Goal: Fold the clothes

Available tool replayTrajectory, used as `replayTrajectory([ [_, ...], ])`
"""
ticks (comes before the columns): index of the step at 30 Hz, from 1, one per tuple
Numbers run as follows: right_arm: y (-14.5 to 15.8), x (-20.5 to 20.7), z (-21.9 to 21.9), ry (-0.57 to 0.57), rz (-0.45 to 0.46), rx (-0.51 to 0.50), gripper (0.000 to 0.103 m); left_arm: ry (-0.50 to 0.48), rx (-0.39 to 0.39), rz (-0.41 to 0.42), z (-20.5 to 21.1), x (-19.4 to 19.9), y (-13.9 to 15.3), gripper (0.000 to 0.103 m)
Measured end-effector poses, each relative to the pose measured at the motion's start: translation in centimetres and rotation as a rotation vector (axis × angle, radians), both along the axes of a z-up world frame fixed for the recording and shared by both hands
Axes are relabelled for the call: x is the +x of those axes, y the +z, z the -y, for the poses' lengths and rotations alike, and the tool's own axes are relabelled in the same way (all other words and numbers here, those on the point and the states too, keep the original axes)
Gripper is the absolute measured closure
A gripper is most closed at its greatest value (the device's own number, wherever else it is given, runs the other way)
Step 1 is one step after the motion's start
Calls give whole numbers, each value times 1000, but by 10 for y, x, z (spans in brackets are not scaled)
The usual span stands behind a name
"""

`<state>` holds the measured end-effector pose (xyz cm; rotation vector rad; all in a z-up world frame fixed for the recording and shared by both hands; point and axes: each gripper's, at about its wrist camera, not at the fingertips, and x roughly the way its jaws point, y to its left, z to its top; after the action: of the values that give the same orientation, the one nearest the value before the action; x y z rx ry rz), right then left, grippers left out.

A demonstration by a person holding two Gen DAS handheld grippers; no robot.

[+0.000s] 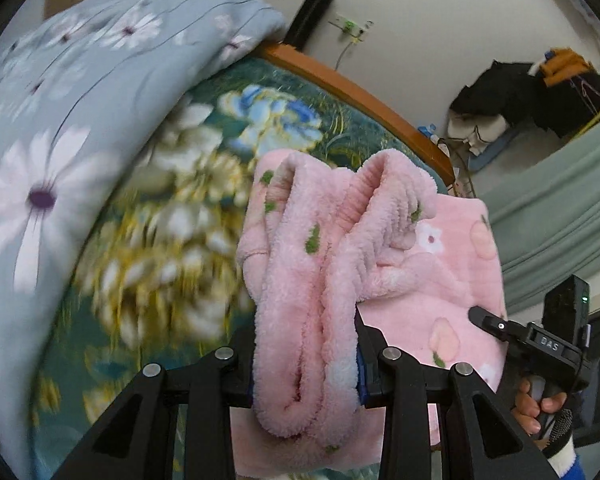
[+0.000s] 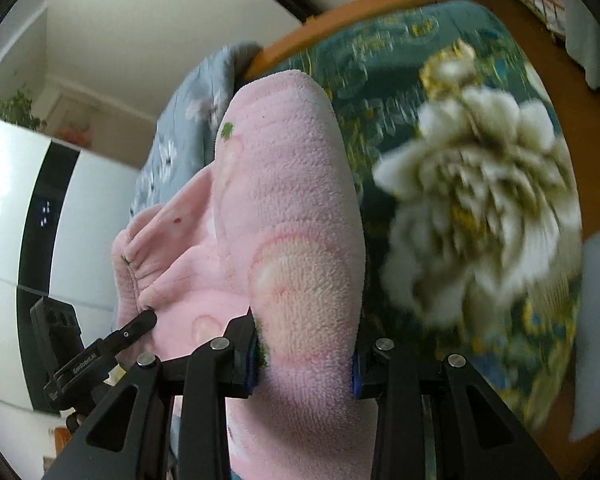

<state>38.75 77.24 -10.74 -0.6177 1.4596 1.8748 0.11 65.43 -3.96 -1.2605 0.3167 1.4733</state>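
Note:
A pink fleece garment [image 1: 440,264] with peach and flower prints hangs lifted above the bed between both grippers. My left gripper [image 1: 305,364] is shut on a bunched, ribbed edge of it. My right gripper [image 2: 306,356] is shut on another thick fold of the same garment [image 2: 292,208]. The right gripper also shows in the left wrist view [image 1: 500,326], at the garment's right side. The left gripper shows in the right wrist view [image 2: 140,320], at the elastic hem. The garment's lower part is hidden behind the fingers.
Below is a bed with a dark green floral blanket [image 1: 268,120] and a wooden frame [image 1: 360,96]. A grey-blue daisy quilt [image 1: 60,120] lies piled at the left. A pile of dark clothes [image 1: 532,92] sits by the wall. A white wardrobe [image 2: 16,200] stands at the left.

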Motion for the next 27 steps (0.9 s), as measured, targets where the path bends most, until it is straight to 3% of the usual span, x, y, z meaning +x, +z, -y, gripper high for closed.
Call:
replayTrajectory([
  [7,-27,-8,-25,-98,-24,12,68,-74,-19,-168,-69,-3,-17,66],
  [12,-58,-12,-26,-96,39,-32,65,-34,-90,-204,-84,-13,-53,61],
  [14,-69,-15,-27,-83,81,-53,61,22,-96,-163,-77,-28,-61,59],
  [17,-64,-12,-25,-42,81,-41,58,106,-51,39,-56,-62,-64,54],
  [19,-55,-8,-25,-15,101,-1,57,143,17,59,-37,-71,-52,54],
  [24,-15,-6,-18,-26,278,239,57,58,125,-46,-19,-44,-23,55],
  [27,-9,-21,-19,-11,246,275,57,-53,147,-99,-26,-10,-23,55],
])
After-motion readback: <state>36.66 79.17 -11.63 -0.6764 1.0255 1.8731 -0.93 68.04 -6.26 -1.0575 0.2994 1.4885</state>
